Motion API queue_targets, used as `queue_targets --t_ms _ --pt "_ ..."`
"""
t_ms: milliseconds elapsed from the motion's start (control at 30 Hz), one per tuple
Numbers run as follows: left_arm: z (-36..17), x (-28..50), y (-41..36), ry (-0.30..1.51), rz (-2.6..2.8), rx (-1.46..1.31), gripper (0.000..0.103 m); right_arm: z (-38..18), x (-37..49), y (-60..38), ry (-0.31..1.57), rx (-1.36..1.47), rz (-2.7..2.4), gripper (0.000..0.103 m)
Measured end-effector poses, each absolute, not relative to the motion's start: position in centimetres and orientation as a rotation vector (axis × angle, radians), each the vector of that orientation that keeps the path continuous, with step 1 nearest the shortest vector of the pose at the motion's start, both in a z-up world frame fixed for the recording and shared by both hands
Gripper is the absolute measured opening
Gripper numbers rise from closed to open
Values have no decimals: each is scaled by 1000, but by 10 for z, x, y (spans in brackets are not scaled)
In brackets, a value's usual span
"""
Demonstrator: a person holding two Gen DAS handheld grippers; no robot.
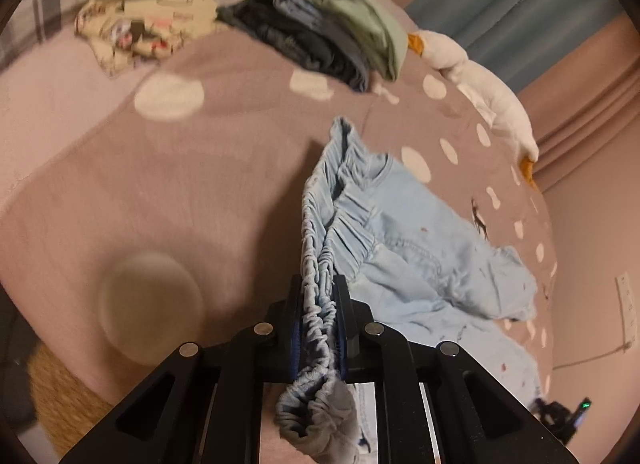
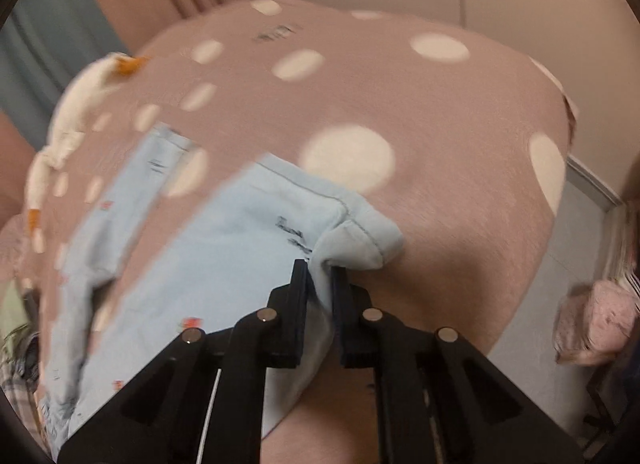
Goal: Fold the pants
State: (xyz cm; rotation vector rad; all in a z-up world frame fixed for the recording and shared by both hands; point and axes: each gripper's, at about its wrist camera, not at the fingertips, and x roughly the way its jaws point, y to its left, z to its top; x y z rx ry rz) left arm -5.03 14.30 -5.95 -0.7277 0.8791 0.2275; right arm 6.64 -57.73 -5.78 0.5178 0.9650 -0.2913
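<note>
Pinching the pale blue pants (image 1: 400, 224) at waistband and leg hem, left hand-held gripper (image 1: 319, 292) and right hand-held gripper (image 2: 320, 276) probably stretch them flat across the spotted bed (image 1: 180, 184) at centre frame.

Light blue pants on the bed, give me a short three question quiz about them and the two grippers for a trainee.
1. True or false: the left gripper is shut on the elastic waistband of the pants.
2. What does the right gripper hold? A) a leg hem of the pants B) the white plush toy C) nothing
3. What lies at the far end of the bedspread in the left wrist view?

Key
1. True; the gathered band is pinched between the pads.
2. A; the hem bunches just past the closed jaws.
3. A stack of folded clothes, green on top of darker pieces.
</note>
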Motion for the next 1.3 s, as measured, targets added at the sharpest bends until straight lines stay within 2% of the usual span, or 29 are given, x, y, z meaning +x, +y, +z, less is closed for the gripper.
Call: queue_targets --t_ms 133,300,400,1300 --pt "-49 -49 153 870 294 -628 13 -41 59 -566 919 518 -220 9" --pt "-90 -40 151 1014 332 -565 14 -86 55 -566 1052 474 -311 9" --pt "-110 -40 154 1041 356 -565 21 -97 49 -573 1063 498 -310 8" --pt "-114 -36 161 1067 338 -607 26 -104 56 -561 1062 425 -379 7"
